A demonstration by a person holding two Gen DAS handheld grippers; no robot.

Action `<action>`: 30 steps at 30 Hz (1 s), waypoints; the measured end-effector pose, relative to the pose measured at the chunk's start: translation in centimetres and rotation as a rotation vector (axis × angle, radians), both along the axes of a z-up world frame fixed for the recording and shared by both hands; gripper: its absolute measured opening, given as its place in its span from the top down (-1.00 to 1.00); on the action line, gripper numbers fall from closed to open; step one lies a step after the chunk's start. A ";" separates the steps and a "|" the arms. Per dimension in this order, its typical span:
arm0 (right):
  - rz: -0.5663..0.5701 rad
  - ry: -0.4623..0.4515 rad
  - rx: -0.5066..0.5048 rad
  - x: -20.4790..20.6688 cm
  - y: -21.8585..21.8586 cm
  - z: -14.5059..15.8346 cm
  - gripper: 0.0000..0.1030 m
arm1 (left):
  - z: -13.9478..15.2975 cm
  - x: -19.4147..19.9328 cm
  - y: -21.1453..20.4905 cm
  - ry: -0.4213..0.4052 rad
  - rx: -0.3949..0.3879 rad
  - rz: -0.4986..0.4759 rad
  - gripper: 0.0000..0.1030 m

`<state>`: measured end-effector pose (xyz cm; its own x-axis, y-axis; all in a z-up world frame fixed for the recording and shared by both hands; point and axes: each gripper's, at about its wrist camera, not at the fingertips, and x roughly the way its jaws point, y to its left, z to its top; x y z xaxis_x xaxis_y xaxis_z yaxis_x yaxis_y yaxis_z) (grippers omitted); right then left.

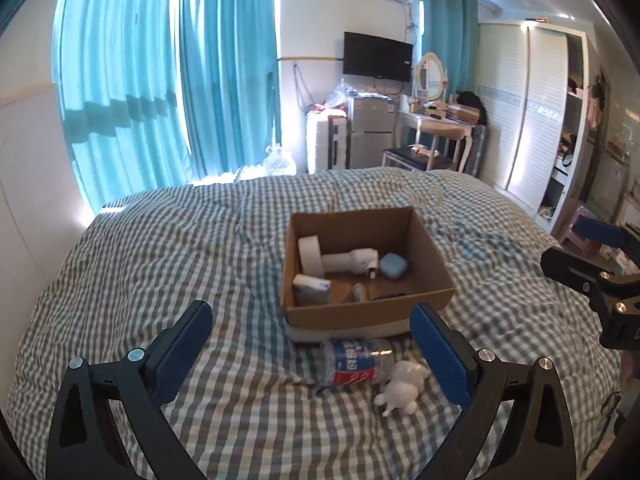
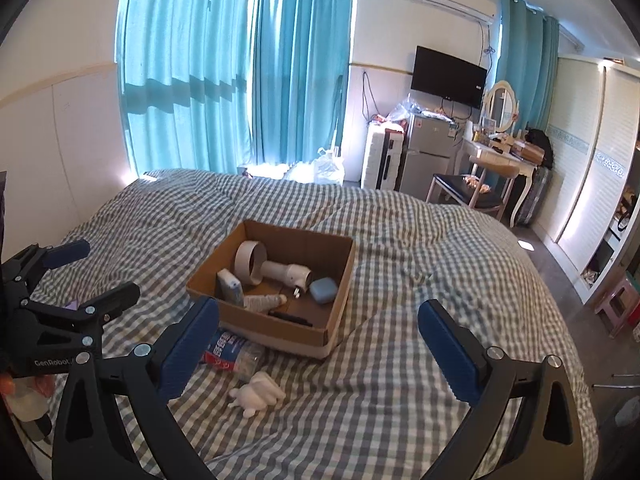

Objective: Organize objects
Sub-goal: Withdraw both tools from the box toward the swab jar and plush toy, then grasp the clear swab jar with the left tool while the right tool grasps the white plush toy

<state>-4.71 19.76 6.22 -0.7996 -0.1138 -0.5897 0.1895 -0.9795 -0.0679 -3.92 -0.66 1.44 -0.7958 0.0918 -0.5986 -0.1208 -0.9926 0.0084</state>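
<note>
Bottle [image 1: 358,362] and figurine [image 1: 402,390] lie near bed [image 1: 160,264] front edge beside box [image 1: 370,312]; both grippers [image 1: 312,348] [image 2: 318,344] spread, empty. Risk: round bottle rolls off soft bedding if nudged.

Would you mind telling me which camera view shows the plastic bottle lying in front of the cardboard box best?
The left wrist view: the plastic bottle lies there almost whole, label readable as blue and red, between the open fingers. In the right wrist view the same bottle is partly hidden behind the right gripper's left finger.
</note>
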 end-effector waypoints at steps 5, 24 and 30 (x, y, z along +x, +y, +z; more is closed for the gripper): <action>0.010 -0.084 -0.024 -1.2 -0.6 -4.7 -0.94 | -4.1 -0.4 -0.6 -0.049 0.008 0.004 -0.97; 0.059 -0.339 0.028 -3.9 -3.7 -18.0 -0.94 | -13.0 -2.1 -1.8 -0.249 -0.024 0.050 -0.97; 0.095 -0.385 0.021 -4.5 -4.9 -19.5 -0.94 | -13.7 -2.5 -2.2 -0.288 -0.021 0.068 -0.97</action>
